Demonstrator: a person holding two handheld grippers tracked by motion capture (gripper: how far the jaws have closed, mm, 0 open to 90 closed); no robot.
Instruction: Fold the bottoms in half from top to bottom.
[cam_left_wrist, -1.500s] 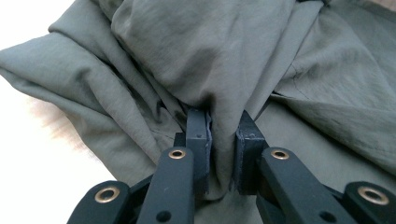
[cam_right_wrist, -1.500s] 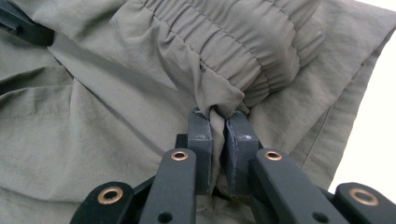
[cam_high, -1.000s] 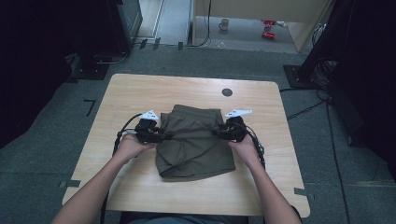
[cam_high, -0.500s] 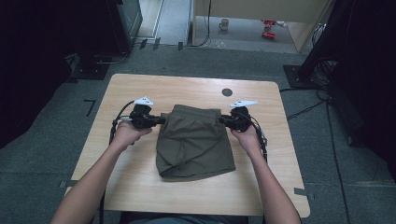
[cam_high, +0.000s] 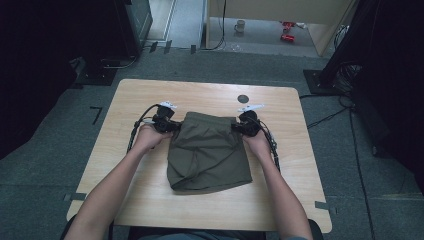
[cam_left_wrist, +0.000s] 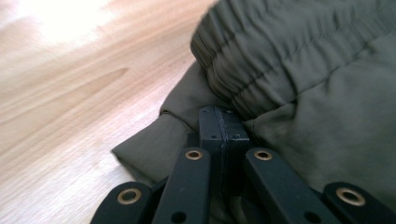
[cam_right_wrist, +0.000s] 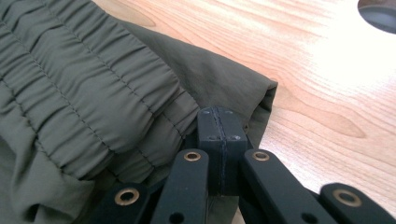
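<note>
Wooden tabletop (cam_high: 125, 165) carries olive shorts (cam_high: 207, 155) at its middle, waistband toward the far edge. Left tool (cam_high: 172, 126) and right tool (cam_high: 236, 128) each pinch a waistband corner; grasping looks done, folding remains.

Both forearms reach forward from the tabletop's (cam_high: 150, 205) near edge, each hand gripping a claw. The left claw (cam_high: 172, 126) and right claw (cam_high: 237, 128) point inward toward each other, jaws just closed tight, pads pressed together on cloth.
</note>
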